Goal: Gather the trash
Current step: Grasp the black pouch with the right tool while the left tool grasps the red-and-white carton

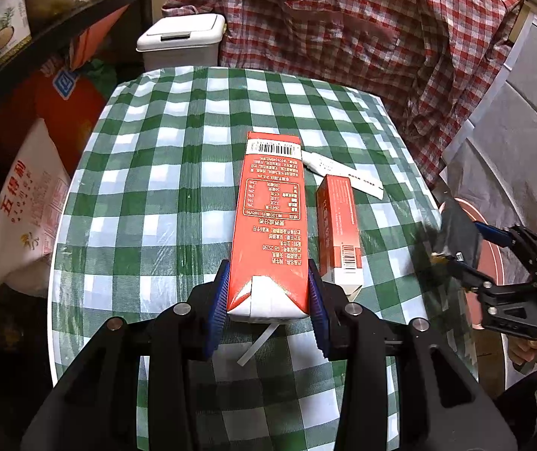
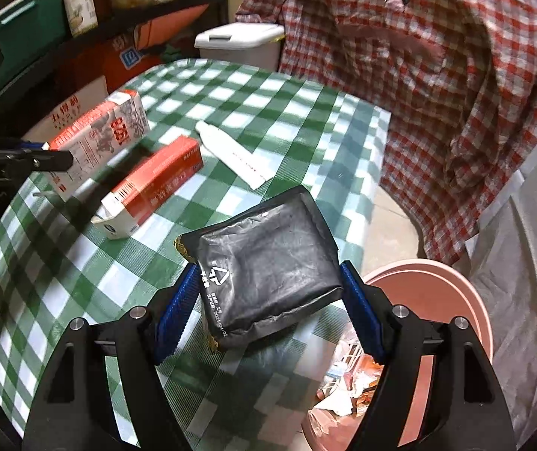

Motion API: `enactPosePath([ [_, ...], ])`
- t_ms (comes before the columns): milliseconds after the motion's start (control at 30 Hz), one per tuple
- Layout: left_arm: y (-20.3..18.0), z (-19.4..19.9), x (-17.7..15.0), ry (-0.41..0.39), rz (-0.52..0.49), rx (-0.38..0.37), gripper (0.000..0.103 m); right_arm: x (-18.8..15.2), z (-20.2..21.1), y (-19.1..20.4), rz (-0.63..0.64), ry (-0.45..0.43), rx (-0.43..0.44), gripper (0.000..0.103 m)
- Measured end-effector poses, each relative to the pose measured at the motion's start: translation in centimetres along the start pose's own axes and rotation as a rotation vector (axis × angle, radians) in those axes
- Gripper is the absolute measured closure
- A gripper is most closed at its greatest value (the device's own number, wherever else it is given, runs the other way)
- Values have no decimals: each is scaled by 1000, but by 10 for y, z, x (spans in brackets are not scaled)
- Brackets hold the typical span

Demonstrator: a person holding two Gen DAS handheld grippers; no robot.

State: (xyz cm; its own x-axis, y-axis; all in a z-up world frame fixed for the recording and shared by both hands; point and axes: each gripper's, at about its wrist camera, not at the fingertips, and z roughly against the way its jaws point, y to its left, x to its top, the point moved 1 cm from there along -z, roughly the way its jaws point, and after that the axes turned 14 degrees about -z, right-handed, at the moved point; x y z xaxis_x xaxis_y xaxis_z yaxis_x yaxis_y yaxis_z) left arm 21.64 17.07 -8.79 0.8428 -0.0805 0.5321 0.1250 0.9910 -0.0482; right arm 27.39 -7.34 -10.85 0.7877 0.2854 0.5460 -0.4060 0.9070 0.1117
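- Pink bin: at 4 o'clock off the table edge, just beyond the right gripper.
- Milk carton: clamped in left gripper, long axis toward 12 o'clock.
- Black pouch: clamped by right gripper, nearer the bin.

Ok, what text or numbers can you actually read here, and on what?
"GB 25190" on the red carton in the left claw.
"2024/04/02" on the black pouch in the right claw.
"五得利" on the white sack.
Remaining print, barcodes: too small.
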Motion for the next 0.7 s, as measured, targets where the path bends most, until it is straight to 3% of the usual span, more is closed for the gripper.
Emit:
enactPosePath([
  [300,-18,26,5,-58,24,27,65,-2,57,-6,-32,-101,22,29],
  [700,-63,65,19,-190,2,41,65,-8,121,-38,-134,-253,-17,29],
])
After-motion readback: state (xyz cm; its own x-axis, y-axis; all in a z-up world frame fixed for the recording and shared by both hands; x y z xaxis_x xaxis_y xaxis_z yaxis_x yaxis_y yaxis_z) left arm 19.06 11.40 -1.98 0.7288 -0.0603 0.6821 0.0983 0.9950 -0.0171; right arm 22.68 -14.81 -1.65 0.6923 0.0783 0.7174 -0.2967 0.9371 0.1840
